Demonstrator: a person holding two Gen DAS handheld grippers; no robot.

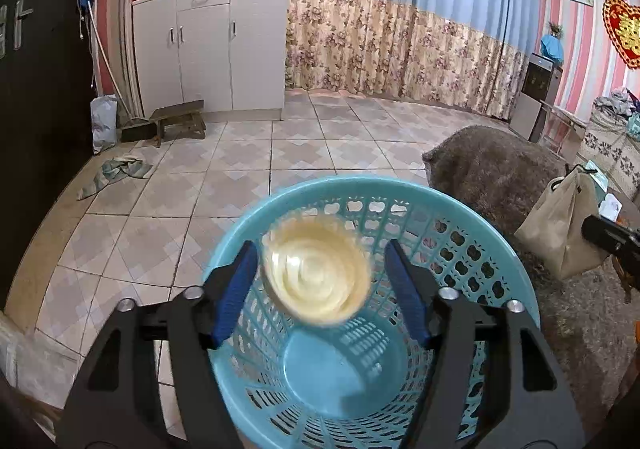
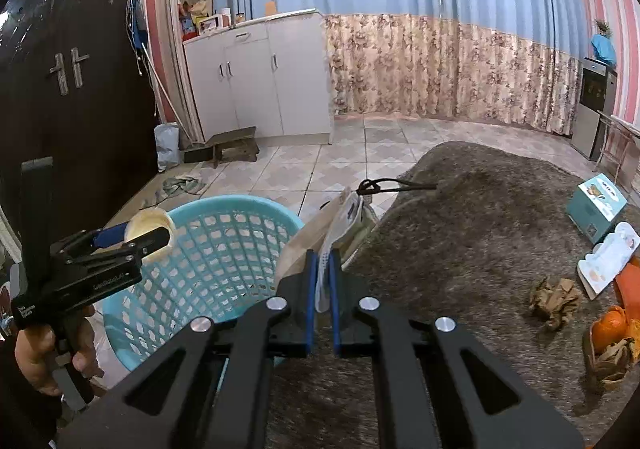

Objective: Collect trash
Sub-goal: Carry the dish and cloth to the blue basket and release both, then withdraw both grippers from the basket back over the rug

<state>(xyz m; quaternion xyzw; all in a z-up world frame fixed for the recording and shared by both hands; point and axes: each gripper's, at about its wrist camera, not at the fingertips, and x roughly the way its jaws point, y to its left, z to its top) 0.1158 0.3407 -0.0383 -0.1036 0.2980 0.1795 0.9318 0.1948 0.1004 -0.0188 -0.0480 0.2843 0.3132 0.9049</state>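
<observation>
The left hand-held gripper (image 1: pixel 320 269) hangs open over a blue basket (image 1: pixel 500 269), a cream paper cup (image 1: pixel 316 273) loose between its fingers. The right hand-held gripper (image 2: pixel 323 265) is clamped on a paper bag (image 2: pixel 320 233) just right of the basket.

Both wrist views angled down, close over shared basket (image 1: pixel 256 217)

glossy teal plastic lattice basket (image 1: pixel 472 249), shaggy matt grey-brown rug (image 2: pixel 460 217), crumpled brown paper bag (image 1: pixel 560 233) right edge, smooth shiny floor tiles (image 1: pixel 248 169)

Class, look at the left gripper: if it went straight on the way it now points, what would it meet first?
Probably the paper cup between the open left gripper fingers, then the blue basket beneath; depth is unclear.
</observation>
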